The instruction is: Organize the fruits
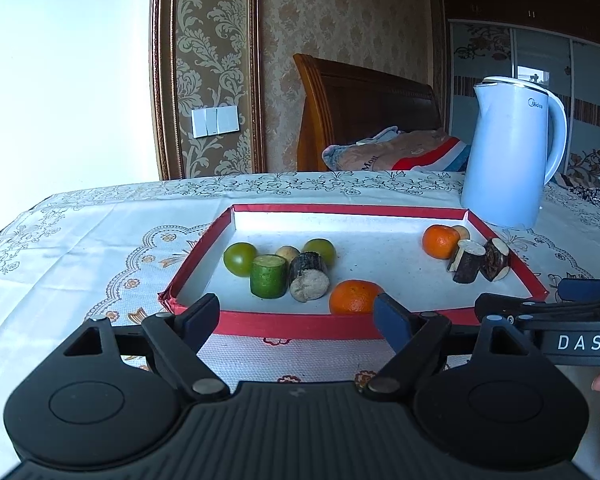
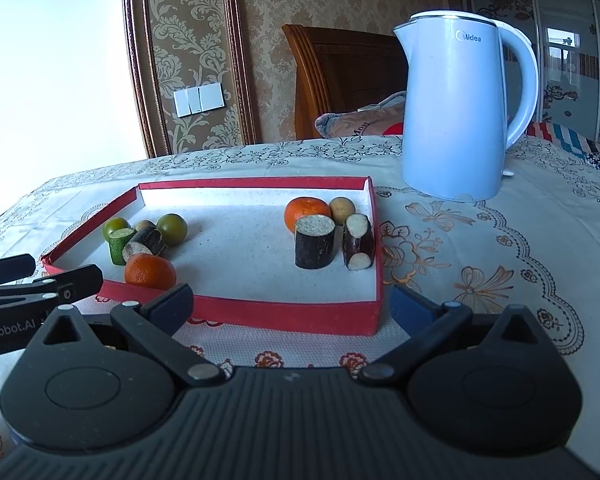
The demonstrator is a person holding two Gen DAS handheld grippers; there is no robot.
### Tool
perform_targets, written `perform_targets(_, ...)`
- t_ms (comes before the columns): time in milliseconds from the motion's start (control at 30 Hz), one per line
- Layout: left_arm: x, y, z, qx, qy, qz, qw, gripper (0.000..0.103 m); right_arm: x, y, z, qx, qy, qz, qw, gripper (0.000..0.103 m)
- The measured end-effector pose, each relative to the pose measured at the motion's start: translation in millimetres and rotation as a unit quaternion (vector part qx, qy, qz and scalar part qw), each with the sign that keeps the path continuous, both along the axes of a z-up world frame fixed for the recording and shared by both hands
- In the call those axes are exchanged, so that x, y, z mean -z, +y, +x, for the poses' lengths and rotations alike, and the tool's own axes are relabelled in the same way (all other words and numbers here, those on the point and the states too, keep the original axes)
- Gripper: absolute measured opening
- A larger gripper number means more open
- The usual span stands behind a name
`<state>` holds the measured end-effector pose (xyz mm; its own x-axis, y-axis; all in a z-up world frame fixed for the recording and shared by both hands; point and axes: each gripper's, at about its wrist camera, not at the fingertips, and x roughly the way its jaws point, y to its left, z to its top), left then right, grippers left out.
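A red-rimmed tray (image 1: 296,326) (image 2: 284,314) lies on the table. On its left are two green fruits (image 1: 241,258) (image 2: 172,229), a small tan fruit (image 1: 287,253), a green cut piece (image 1: 268,276), a dark sugarcane piece (image 1: 310,276) and an orange (image 1: 354,297) (image 2: 150,271). On its right are another orange (image 1: 440,241) (image 2: 305,211), a tan fruit (image 2: 342,208) and two dark sugarcane pieces (image 2: 315,242) (image 2: 358,247). My left gripper (image 1: 296,320) is open and empty at the tray's near edge. My right gripper (image 2: 292,308) is open and empty at the near right corner.
A pale blue kettle (image 1: 512,152) (image 2: 460,108) stands behind the tray's right corner. The patterned tablecloth (image 1: 100,248) covers the table. A bed headboard (image 1: 364,108) and bedding lie beyond the far edge.
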<state>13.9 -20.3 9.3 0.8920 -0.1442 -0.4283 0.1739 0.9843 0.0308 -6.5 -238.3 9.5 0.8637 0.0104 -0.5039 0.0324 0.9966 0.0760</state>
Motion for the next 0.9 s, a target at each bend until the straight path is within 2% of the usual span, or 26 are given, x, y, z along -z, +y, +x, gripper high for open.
perform_targets(267,-0.2,0.3,1.2,0.0,0.005,0.0,1.0,0.084,0.4,0.8,-0.1,-0.002,0.002,-0.002,1.0,0.103)
perform_targets(900,-2.7,-5.6,-3.3,0.005,-0.011,0.02,0.9997,0.086,0.6,2.9,-0.5,-0.004,0.002,-0.007,1.0,0.103)
